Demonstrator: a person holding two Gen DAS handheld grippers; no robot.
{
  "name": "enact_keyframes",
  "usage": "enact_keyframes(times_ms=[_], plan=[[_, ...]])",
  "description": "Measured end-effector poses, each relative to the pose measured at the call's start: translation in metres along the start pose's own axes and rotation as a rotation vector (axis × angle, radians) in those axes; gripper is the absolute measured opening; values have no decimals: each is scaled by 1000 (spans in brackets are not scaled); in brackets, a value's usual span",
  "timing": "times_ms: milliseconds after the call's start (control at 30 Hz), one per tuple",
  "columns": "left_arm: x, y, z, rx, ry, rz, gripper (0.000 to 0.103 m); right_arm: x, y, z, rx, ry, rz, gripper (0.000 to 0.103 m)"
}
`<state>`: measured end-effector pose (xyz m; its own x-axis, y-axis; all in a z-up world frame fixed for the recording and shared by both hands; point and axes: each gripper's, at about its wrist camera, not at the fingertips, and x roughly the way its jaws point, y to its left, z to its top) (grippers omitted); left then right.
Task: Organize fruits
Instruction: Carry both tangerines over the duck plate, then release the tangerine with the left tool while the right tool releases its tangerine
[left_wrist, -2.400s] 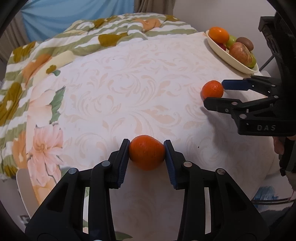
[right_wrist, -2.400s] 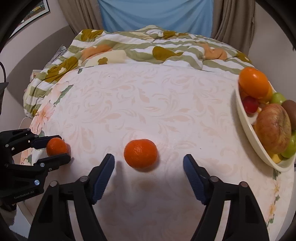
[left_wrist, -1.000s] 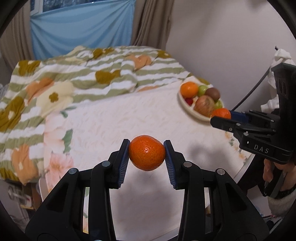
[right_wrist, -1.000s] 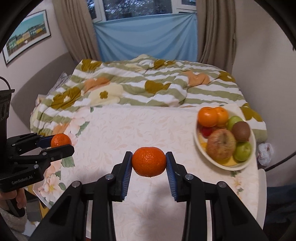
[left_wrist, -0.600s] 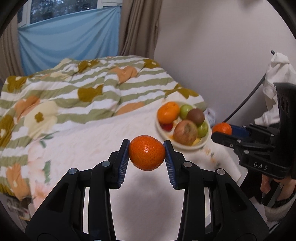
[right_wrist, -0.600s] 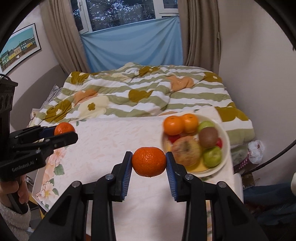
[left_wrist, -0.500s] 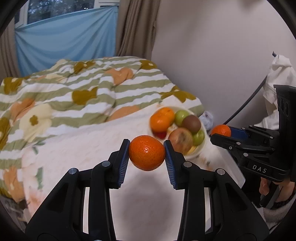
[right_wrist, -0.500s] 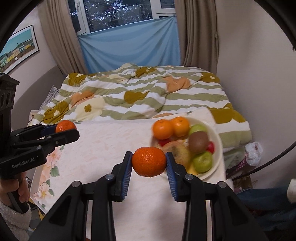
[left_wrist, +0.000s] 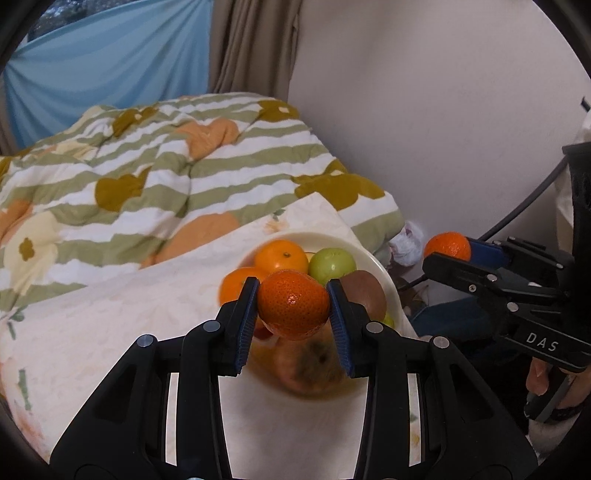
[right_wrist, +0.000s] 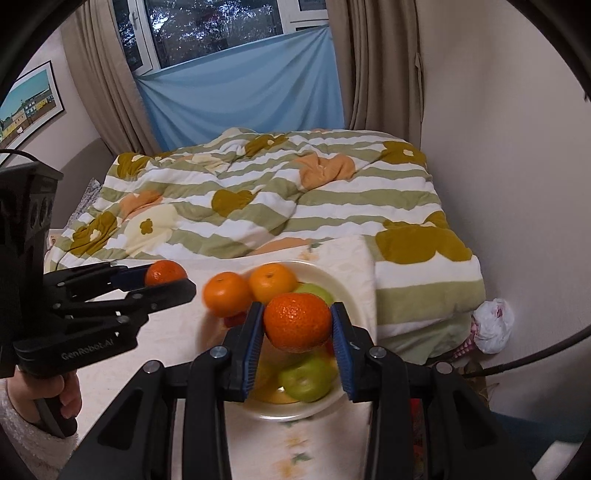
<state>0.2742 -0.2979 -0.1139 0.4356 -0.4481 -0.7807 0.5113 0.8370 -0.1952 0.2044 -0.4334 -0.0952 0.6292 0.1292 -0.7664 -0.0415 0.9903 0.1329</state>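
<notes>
In the left wrist view the left gripper (left_wrist: 292, 309) sits at centre frame, its blue pads pinching a mandarin (left_wrist: 293, 303) from both sides, held in the air over the bowl (left_wrist: 384, 275) on the bench (left_wrist: 110, 325). Behind and below it the bowl holds two oranges (left_wrist: 281, 255), a green apple (left_wrist: 332, 261) and a kiwi (left_wrist: 364, 295); the lower fruit is blurred. At the right of that frame the right gripper (left_wrist: 448, 254) comes in from the edge, closed on a second mandarin (left_wrist: 447, 244) beyond the bench edge. In the right wrist view the right gripper (right_wrist: 297, 326) fills the lower centre, pads pressed on its mandarin (right_wrist: 297, 321) above the bowl (right_wrist: 343, 288), where oranges (right_wrist: 271, 282) and green apples (right_wrist: 306, 380) show. At the left of this frame the left gripper (right_wrist: 168, 278) reaches in, clamped on its mandarin (right_wrist: 165, 272), near the bowl's left rim. A striped quilt (right_wrist: 266, 199) covers the bed behind the bench.
</notes>
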Motion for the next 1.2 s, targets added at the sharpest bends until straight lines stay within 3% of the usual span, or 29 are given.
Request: enact_keyframes(times_ms=[200,433,500,533,567,833,1200], plan=[[39,-11,3,15,63,12,44,16,-24,1,28,17,12,33],[52,-16,6,36,82,40,46,27,-33,1,44,23,23,33],[51,-17,7,38,77,44,66,28,-35,2,47,20,24,33],[51,-17,7,38,69,49,92,29,-35,4,47,19,22,33],[48,-17,7,37,52,57,103,29,-35,5,48,18,22,33],[13,3,8,16,-8,74,103,29,-31,15,31,6,28,33],[-33,39,-6,-61,-18,201,103,39,0,30,-51,24,80,33]])
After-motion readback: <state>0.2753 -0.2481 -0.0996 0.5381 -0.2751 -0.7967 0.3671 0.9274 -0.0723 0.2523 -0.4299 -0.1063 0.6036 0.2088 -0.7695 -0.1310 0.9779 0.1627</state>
